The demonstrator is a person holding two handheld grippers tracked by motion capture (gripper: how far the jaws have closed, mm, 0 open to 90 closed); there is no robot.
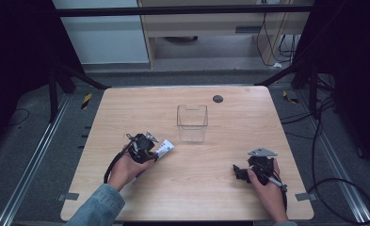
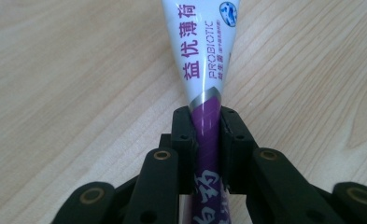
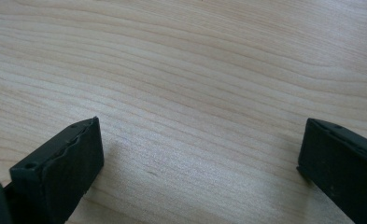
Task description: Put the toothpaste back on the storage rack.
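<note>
Toothpaste tube [image 2: 204,70], white with a purple lower section, lies low over the table [image 1: 220,188], clamped across its purple part by the left gripper [image 1: 142,148]. Its long axis runs forward-right toward the clear bin [image 1: 192,123] nearby. Right gripper [image 1: 248,172], jaws spread wide and empty, rests well apart.

- pale wooden table [image 1: 220,188], small dark round disc [image 1: 217,99] near far edge
- clear square plastic container [image 1: 192,123] upright, mid-table
- left gripper [image 1: 147,149] on white-and-purple tube [image 1: 164,149], tube low over the wood, near container
- right gripper [image 1: 241,173] low at table's right, well apart from tube
</note>
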